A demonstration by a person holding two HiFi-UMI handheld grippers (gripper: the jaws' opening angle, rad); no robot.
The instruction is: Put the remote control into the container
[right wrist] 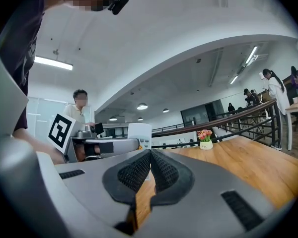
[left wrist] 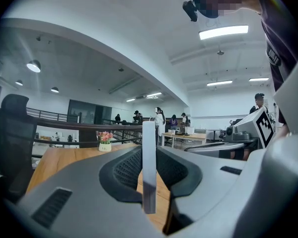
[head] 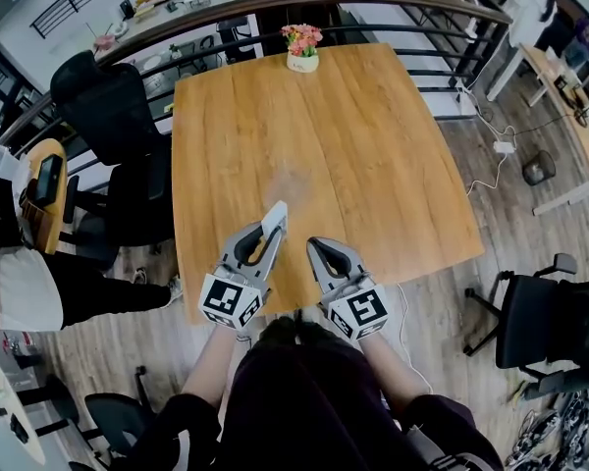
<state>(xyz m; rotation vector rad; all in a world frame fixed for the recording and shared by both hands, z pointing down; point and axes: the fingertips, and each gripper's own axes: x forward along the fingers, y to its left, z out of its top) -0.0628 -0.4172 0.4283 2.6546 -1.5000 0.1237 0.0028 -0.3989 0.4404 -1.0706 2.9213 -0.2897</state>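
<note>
My left gripper [head: 267,232] is shut on a slim white remote control [head: 274,220], held over the near edge of the wooden table [head: 373,155]. In the left gripper view the remote [left wrist: 148,162] stands edge-on, upright between the dark pads, with my left gripper [left wrist: 149,155] closed around it. My right gripper [head: 313,249] hovers just to its right, shut with nothing in it; its pads meet in the right gripper view [right wrist: 150,156], where the remote [right wrist: 139,134] with its buttons shows at left. No container is in view.
A small flower pot [head: 302,47] sits at the table's far edge, backed by a railing [head: 393,3]. A black office chair [head: 118,116] stands to the left, another [head: 545,322] at right. A seated person [head: 20,283] is at far left.
</note>
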